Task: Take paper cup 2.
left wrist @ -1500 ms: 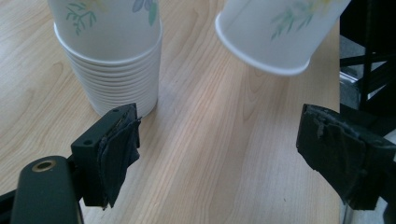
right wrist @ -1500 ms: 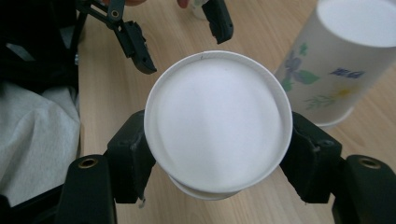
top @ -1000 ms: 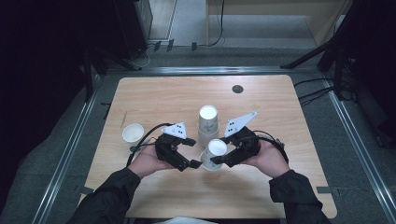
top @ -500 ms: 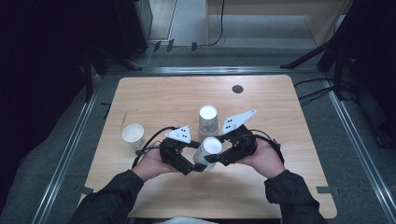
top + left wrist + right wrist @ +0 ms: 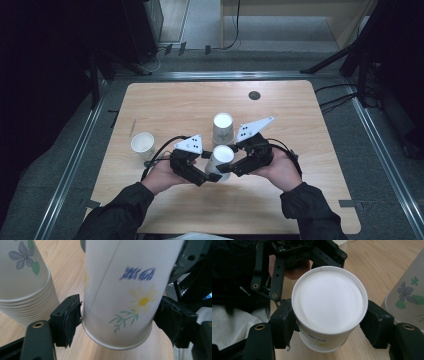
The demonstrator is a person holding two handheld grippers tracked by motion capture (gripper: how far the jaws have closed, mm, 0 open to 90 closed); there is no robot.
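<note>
Cup (image 5: 220,159): upside down, base up, lifted off the table (image 5: 300,200) near its front middle, between both tools; it looks like more than one cup nested, a second rim showing under the first in the right gripper view.
Right hand-held gripper (image 5: 235,167): clamped on the cup's upper part, a pad (image 5: 284,320) pressing each side just below the base.
Left hand-held gripper (image 5: 210,175): its jaws have just been closing, and its pads (image 5: 71,315) now touch the cup wall down near the rim; I judge it grasping the outer cup.
Stack (image 5: 223,127): inverted cups, standing just behind the held cup.
Single cup (image 5: 143,145): upright, mouth up, well to the left.
Done: one cup apparently set out; the next taken in both grips.
Left: pull the nested cups apart, set one down, likely repeat with the stack.
</note>
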